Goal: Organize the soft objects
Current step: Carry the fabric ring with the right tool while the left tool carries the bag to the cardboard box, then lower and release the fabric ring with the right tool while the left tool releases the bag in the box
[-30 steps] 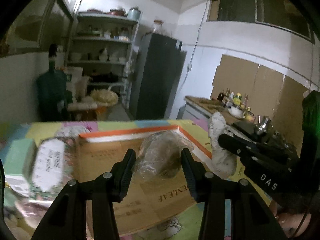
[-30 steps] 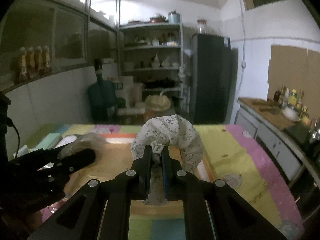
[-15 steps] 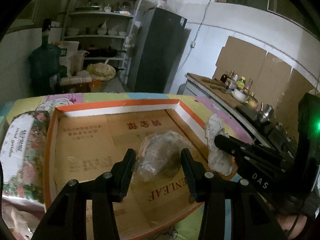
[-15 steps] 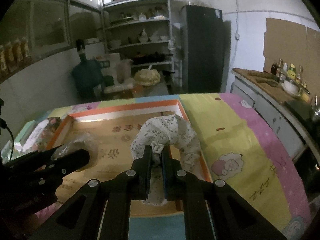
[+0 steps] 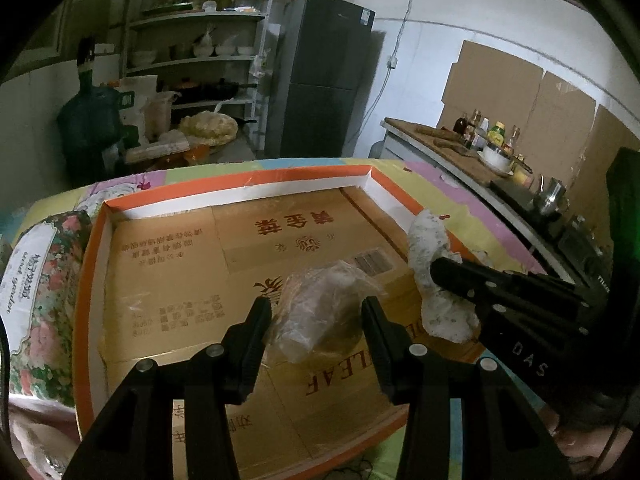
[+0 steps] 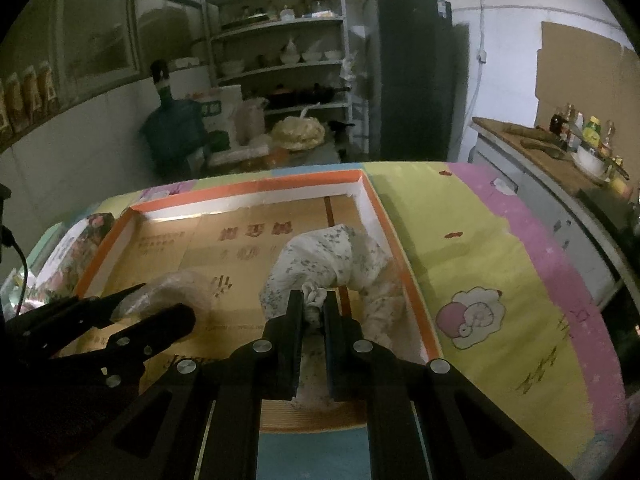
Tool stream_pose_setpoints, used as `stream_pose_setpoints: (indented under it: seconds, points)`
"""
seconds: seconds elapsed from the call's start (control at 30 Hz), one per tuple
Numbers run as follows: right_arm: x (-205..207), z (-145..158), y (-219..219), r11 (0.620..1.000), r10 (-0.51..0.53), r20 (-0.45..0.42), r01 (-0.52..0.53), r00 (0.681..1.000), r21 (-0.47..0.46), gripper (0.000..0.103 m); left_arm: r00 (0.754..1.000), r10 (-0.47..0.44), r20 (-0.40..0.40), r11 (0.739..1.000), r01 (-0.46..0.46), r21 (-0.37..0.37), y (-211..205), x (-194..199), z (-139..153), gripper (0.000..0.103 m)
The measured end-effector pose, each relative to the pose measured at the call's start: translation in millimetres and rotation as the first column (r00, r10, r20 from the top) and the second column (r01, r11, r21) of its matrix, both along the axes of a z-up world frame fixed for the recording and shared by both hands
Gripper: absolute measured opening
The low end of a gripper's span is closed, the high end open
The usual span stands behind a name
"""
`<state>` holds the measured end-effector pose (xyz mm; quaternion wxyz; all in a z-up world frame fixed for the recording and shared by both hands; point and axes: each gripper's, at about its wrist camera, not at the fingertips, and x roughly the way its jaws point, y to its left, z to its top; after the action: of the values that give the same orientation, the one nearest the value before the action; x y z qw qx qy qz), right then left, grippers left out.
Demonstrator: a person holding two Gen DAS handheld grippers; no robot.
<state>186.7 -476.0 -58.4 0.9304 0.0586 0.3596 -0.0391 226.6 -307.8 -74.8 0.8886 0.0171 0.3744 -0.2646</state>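
My left gripper [image 5: 316, 312] is shut on a clear plastic bag [image 5: 320, 312] with a brownish lump inside, held low over the cardboard floor of an orange-rimmed shallow box [image 5: 240, 182]. My right gripper [image 6: 313, 304] is shut on a white floral cloth bundle [image 6: 332, 260], which arches over the box's right side, near its orange rim [image 6: 388, 224]. In the left wrist view the cloth [image 5: 432, 276] hangs from the right gripper's fingers [image 5: 472, 280]. In the right wrist view the bag [image 6: 176, 292] sits between the left gripper's fingers [image 6: 160, 320].
A floral-print packet [image 5: 36, 280] lies left of the box on a pastel cartoon-print mat [image 6: 480, 264]. Beyond the table stand shelves [image 6: 280, 40], a dark fridge [image 6: 412, 72] and a counter with bottles [image 5: 488, 140] at the right.
Both grippers have come down and forward over the box with their loads. The bag and the cloth now sit much lower, close to the cardboard floor. Both grips are unchanged.
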Motion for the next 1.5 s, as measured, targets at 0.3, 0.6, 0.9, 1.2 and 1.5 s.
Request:
stream_pose_setpoints:
  seconds: [0.3,0.6,0.9,1.2,1.5]
  points:
    - [4,-9,-5,0.999,0.0,-0.034,0.002,0.999,0.038,0.009,1.0,-0.001,0.007,1.0,0.001,0.016,-1,-1,-1,0.047]
    - [4,-14,-9,0.998,0.001,-0.043,0.002,0.999,0.065,0.009,1.0,-0.006,-0.007,1.0,0.006,0.006,-1,2,-5,0.049]
    - [1,-11,-7,0.998,0.015,-0.023,-0.014,1.0,0.056,0.025,0.999,-0.012,-0.033,1.0,0.011,-0.021,5,4,-8,0.055]
    - [-6,-8,-7,0.998,0.011,-0.009,-0.011,1.0,0.064,0.028,1.0,-0.002,0.004,1.0,0.003,-0.025,11,-3,-1,0.07]
    - [-19,1,-9,0.996,-0.005,0.032,0.002,0.999,0.086,0.051,1.0,-0.011,0.028,0.999,0.012,-0.044,18,-8,8,0.078]
